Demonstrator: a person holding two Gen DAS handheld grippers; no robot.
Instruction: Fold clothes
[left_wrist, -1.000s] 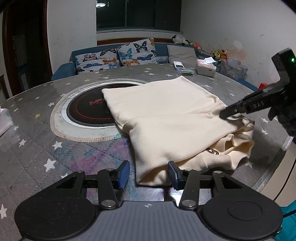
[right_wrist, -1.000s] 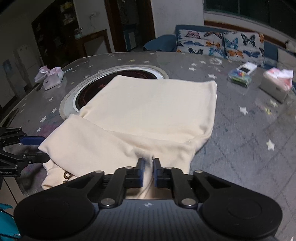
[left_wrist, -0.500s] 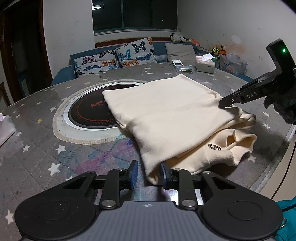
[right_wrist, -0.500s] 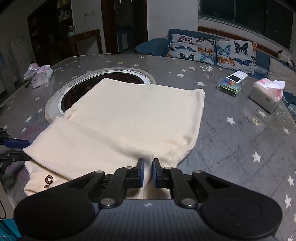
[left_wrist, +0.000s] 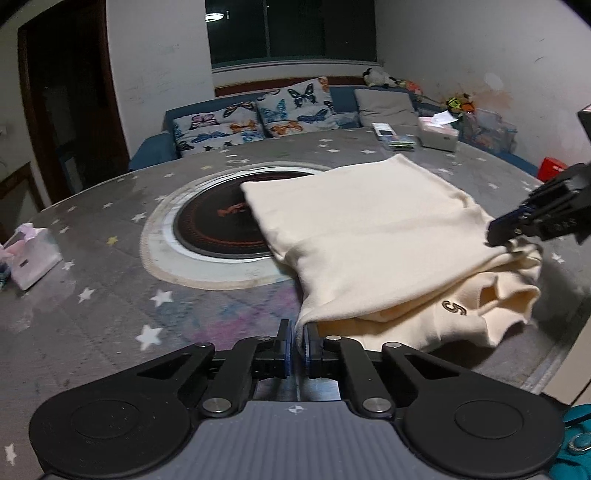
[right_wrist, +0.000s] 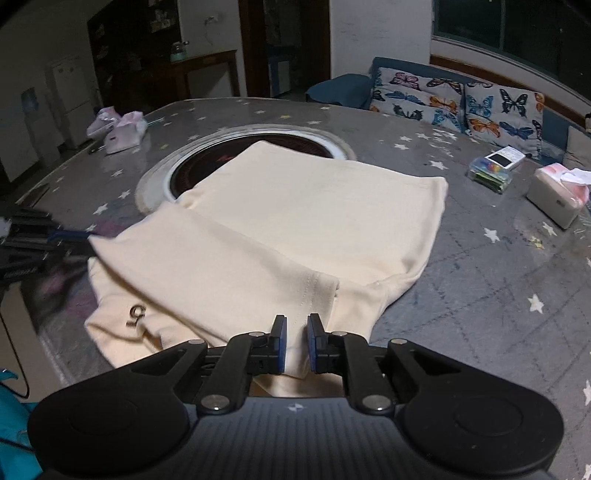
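Note:
A cream garment (left_wrist: 369, 236) (right_wrist: 295, 221), folded over itself, lies on the grey star-patterned table (left_wrist: 92, 295). A small dark "5" mark shows on its lower layer. In the left wrist view, my left gripper (left_wrist: 299, 332) is shut on the near corner of the top layer. It shows again at the left edge of the right wrist view as the left gripper (right_wrist: 86, 234). My right gripper (right_wrist: 297, 332) pinches the hem at the opposite corner, its jaws opening slightly with cloth filling the gap. The left wrist view has the right gripper (left_wrist: 495, 232) holding that corner a little raised.
A round black hob (left_wrist: 214, 229) (right_wrist: 192, 170) is set into the table, partly under the garment. A tissue box (left_wrist: 437, 134) (right_wrist: 557, 199) and a small clear case (right_wrist: 491, 173) sit far off. Pink packets (left_wrist: 29, 254) (right_wrist: 122, 133) lie on the other side. The table edge (left_wrist: 554, 369) runs close by.
My left jaws closed from wide apart onto the garment's near corner. My right jaws stand slightly wider than before, cloth still between them. Both hands stayed nearly in place.

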